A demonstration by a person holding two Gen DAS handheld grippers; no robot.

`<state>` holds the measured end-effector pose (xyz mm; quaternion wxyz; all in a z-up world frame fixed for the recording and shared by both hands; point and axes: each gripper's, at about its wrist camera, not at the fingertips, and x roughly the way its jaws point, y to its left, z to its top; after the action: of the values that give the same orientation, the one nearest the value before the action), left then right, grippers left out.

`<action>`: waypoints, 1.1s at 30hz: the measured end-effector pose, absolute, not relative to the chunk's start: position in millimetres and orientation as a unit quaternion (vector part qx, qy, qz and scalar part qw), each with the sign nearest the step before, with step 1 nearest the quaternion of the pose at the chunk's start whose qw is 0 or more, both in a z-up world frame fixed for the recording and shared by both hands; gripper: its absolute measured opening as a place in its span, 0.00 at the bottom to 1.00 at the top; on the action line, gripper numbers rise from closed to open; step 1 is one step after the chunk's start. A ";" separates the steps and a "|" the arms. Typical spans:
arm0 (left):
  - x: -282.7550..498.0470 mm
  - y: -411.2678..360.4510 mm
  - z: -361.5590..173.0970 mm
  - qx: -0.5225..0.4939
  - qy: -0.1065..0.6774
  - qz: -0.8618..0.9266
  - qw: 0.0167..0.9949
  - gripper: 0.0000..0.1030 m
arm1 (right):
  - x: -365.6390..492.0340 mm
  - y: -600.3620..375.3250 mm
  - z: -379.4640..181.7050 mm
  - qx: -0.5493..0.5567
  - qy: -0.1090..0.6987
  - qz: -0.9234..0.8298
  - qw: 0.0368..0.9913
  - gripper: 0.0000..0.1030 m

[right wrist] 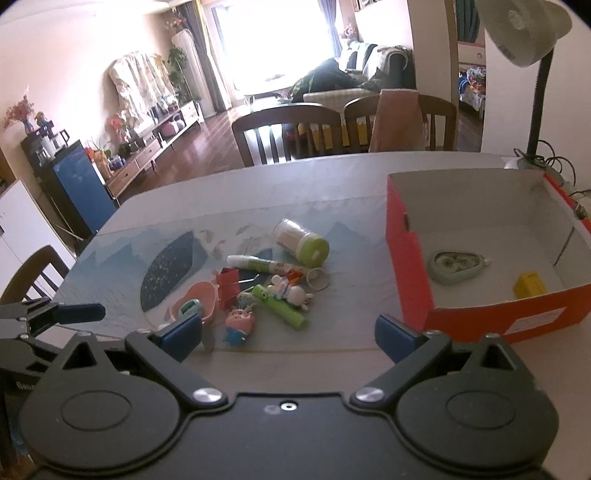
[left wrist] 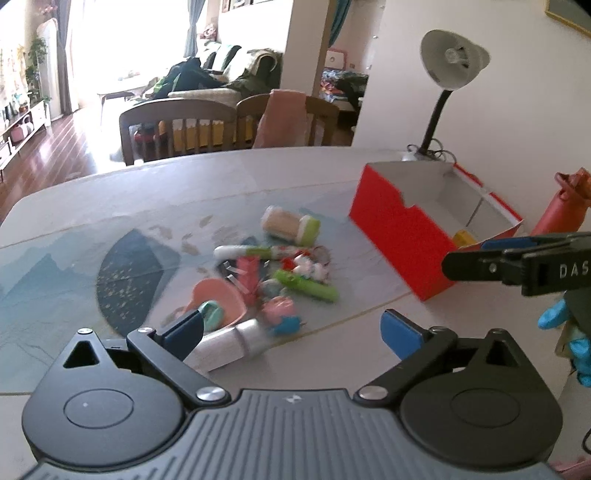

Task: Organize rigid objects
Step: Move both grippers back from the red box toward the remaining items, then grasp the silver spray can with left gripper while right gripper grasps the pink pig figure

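Observation:
A pile of small items lies on the patterned mat (right wrist: 122, 258): a clear jar with a green lid (right wrist: 301, 240), a white-and-green tube (right wrist: 258, 264), a green marker (right wrist: 280, 306), a pink dish (right wrist: 199, 295), a red clip (right wrist: 228, 286) and a pig toy (right wrist: 238, 321). A white-and-silver cylinder (left wrist: 229, 343) lies by the inner side of my left gripper's left finger. My left gripper (left wrist: 293, 334) is open just short of the pile and grips nothing. My right gripper (right wrist: 290, 332) is open too, empty, near the pile's front. To the right stands the red box (right wrist: 406, 258), holding a grey-green case (right wrist: 456, 266) and a yellow block (right wrist: 530, 284).
A desk lamp (right wrist: 524, 29) stands behind the box by the wall, with cables at its base. A red bottle (left wrist: 565, 206) stands right of the box. Two wooden chairs (right wrist: 291, 136) line the far table edge. A blue-gloved hand (left wrist: 554, 317) shows at the right.

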<state>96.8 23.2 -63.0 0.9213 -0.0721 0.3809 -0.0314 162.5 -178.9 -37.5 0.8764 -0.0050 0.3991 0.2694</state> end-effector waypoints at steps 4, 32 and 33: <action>99.2 35.9 -83.1 -0.072 0.393 -0.011 0.917 1.00 | 165.5 -156.2 -45.4 -0.032 0.396 0.281 0.873 0.97; 138.9 52.8 -169.2 -0.121 0.406 0.112 0.899 0.99 | 222.1 -68.9 -122.9 -0.063 0.502 0.253 0.825 0.79; 139.4 53.0 -169.8 -0.124 0.403 0.115 0.900 0.99 | 223.2 -66.2 -125.3 -0.065 0.506 0.254 0.822 0.77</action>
<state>139.4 53.0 -169.8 0.8997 -0.1239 0.4025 0.1147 223.2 -66.2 -125.3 0.8215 -0.0645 0.5064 0.2539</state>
